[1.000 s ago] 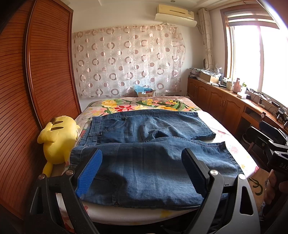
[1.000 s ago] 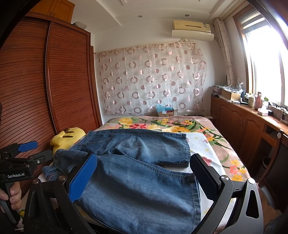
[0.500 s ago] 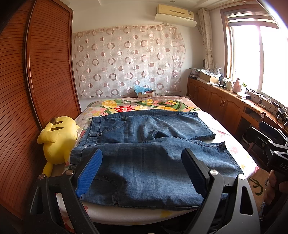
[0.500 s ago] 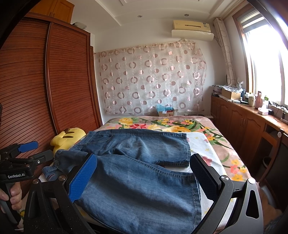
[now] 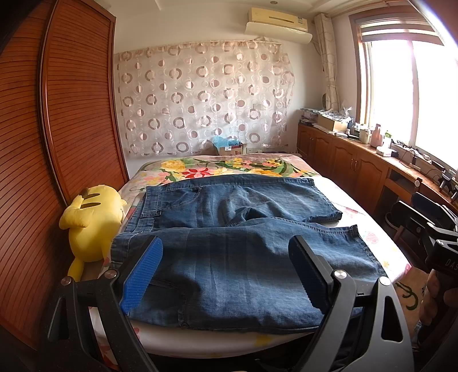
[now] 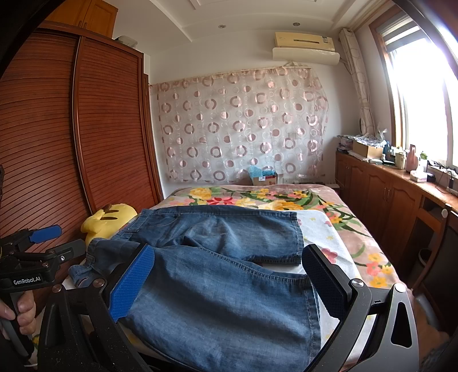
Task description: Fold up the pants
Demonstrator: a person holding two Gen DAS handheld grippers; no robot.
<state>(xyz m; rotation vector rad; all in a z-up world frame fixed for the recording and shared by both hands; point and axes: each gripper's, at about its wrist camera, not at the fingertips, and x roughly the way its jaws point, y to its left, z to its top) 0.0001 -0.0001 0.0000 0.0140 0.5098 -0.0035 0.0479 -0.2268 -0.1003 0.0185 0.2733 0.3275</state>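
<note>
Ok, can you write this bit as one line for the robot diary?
stage: pre-grasp | denim pants flat on bed | left gripper open | right gripper open | nothing held

A home bedroom is showing here: a bed (image 5: 286, 168) with a floral blanket is stretching ahead of the jaws, a slatted wooden wardrobe (image 5: 77, 120) is standing to their left, low cabinets (image 5: 352, 168) under a sunny window (image 5: 423, 94) are running along their right, and a circle-patterned curtain (image 5: 203, 97) and air conditioner (image 5: 277, 21) are hanging beyond.
</note>
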